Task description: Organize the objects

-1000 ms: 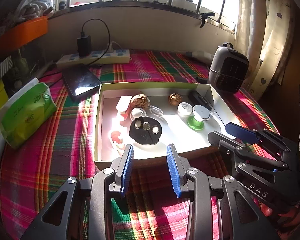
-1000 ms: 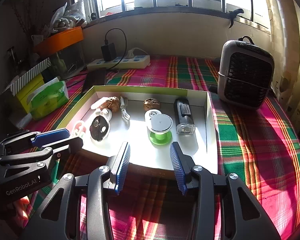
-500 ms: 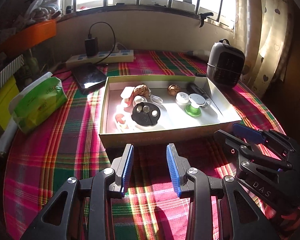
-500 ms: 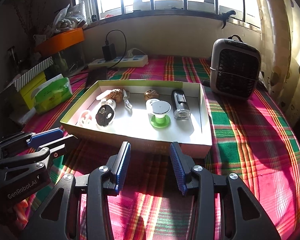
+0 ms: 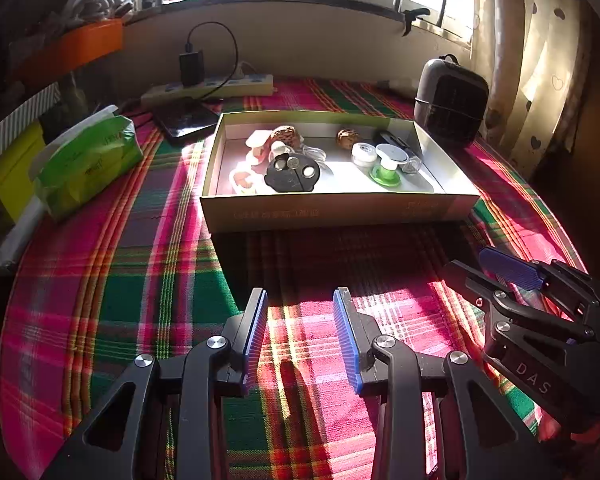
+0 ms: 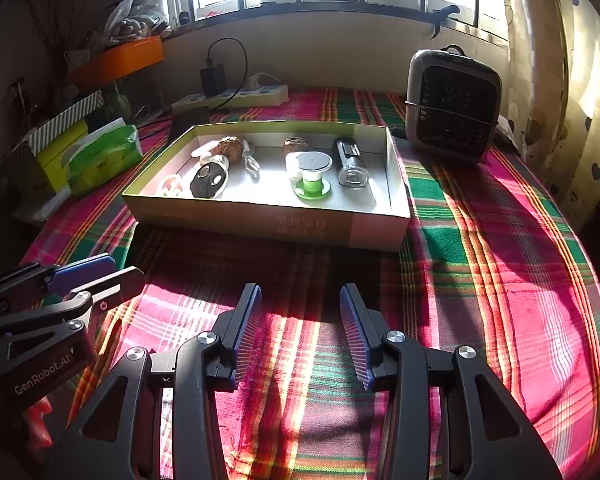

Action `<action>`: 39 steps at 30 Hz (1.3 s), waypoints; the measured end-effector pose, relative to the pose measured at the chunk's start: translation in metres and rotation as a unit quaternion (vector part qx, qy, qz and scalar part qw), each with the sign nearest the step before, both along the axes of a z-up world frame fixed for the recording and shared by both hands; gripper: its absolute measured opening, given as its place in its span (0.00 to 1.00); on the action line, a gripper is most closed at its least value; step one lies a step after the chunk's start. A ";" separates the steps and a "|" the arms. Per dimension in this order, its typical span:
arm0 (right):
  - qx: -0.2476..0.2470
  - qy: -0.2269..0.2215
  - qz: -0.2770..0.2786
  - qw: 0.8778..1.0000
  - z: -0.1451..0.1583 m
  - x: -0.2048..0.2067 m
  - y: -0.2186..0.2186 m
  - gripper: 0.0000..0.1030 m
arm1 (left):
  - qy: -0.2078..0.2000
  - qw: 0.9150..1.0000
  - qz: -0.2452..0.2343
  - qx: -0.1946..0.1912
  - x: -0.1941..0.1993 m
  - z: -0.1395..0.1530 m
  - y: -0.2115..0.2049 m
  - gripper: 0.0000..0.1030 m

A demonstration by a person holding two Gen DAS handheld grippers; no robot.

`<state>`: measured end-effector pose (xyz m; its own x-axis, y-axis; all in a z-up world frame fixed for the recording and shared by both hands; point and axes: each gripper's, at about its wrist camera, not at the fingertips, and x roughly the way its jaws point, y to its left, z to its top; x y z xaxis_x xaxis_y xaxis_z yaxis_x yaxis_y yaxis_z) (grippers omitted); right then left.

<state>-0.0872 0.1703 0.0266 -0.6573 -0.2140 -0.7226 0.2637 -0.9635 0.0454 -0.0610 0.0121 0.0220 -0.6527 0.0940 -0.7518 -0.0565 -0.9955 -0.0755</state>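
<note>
Sunny plaid cloth covers the surface; the left hand-held gripper hangs released, holding nothing. From the right view, the right hand-held gripper is released too. Small things sit inside the shallow white cardboard box: sorted, or waiting.

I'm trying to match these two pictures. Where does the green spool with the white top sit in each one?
Left wrist view: the green spool is right of centre in the box, above the middle of the picture.
Right wrist view: the green spool is near the middle of the box, just left of the clear-ended black cylinder.
Shared landmark: the small grey fan heater, beyond the box's right end.
</note>
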 end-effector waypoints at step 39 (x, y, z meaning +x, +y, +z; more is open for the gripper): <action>0.032 -0.039 -0.027 0.998 -0.014 0.010 0.014 0.58 | -0.010 0.999 0.028 -0.036 0.014 -0.016 0.018 0.33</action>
<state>-0.0774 0.1848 0.0126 -0.6080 -0.1319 -0.7829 0.2090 -0.9779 0.0024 -0.0465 0.0298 0.0058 -0.6402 0.0035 -0.7682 -0.0002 -1.0000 -0.0044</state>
